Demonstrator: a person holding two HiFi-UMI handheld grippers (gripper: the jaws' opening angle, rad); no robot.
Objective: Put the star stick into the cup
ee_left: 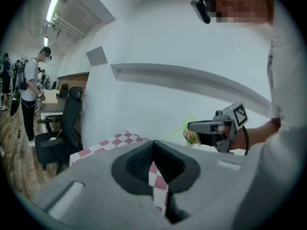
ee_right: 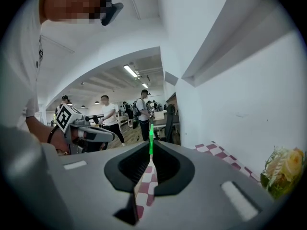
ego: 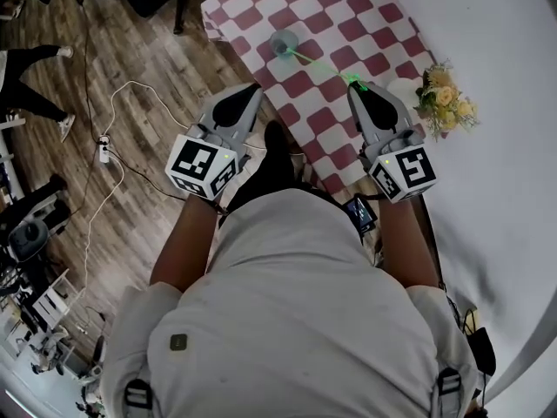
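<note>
the cup (ego: 284, 43) stands on the cloth (ego: 348, 24), at its far part. the stick (ego: 320, 66) runs from between the right gripper (ego: 356, 86) jaws up-left toward the cup. flowers (ego: 446, 98) sit just right of that gripper. the left gripper (ego: 253, 88) hangs at the cloth's left edge. a cable (ego: 113, 138) lies on the floor (ego: 130, 50) further left.

The tablecloth (ego: 365, 24) looks like matt checked cloth, the floor (ego: 130, 59) grained wood planks, the cup (ego: 284, 43) smooth clear plastic or glass, the star stick (ego: 324, 66) translucent green plastic.
</note>
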